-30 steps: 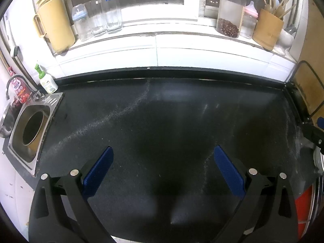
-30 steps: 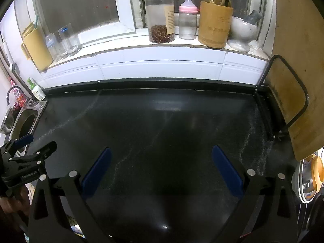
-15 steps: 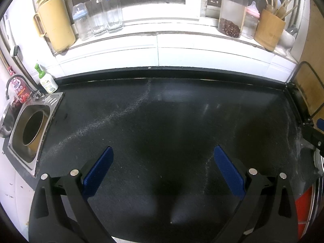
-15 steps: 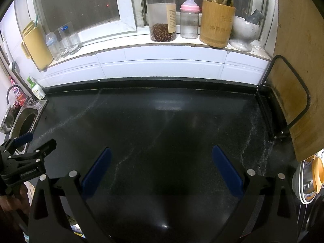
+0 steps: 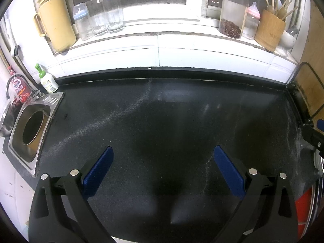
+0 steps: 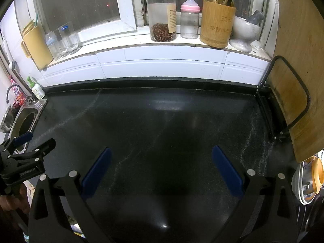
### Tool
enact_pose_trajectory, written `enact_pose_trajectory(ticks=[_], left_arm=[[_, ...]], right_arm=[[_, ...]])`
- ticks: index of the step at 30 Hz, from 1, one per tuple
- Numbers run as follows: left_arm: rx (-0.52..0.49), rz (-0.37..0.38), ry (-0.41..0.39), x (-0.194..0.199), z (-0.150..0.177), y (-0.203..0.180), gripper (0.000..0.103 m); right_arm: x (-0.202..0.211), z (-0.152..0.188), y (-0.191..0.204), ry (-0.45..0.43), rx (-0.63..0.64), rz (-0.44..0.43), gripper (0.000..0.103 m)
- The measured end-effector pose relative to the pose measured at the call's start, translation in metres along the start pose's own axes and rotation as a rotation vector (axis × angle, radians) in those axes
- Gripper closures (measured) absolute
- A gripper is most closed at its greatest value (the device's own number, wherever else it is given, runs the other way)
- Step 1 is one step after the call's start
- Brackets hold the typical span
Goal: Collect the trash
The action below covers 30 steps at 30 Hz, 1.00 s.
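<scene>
The black countertop (image 5: 162,121) shows no trash in either view, only pale dusty streaks, so the task's thing cannot be located. Both the left gripper (image 5: 162,170) and the right gripper (image 6: 161,169) hover over it with jaws spread wide, grasping nothing. Risk, as judged: a blind sweep could knock the soap bottle (image 5: 47,81); the counter's near edge lies hidden behind both grippers.
</scene>
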<state>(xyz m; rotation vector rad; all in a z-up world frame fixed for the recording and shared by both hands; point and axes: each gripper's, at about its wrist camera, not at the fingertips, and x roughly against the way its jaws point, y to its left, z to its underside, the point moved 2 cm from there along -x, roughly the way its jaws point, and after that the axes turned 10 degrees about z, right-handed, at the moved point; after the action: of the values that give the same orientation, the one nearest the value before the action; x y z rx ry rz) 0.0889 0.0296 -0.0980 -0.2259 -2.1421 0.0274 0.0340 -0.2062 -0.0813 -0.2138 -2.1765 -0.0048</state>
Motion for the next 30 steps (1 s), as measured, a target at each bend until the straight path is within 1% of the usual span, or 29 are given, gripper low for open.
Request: enact_pose_trajectory(ticks=[20,26,30], left_arm=[[0.022,0.012,0.023,-0.0019,0.0018,-0.0006,0.007],[0.016,-0.003,-0.003,0.0017,0.0012,-0.0005,0.007],[0.013,-0.010,-0.004,0.0021,0.0012,-0.0007,0.007]], right_arm=[[0.0015,0.0018,0.0003,-0.003,0.000,0.004,0.007],[0.0001,0.0009,0.0000,-0.002,0.003,0.002,0.007],[-0.0012,0.0007,-0.0003,0.001,0.004,0.002,0.007]])
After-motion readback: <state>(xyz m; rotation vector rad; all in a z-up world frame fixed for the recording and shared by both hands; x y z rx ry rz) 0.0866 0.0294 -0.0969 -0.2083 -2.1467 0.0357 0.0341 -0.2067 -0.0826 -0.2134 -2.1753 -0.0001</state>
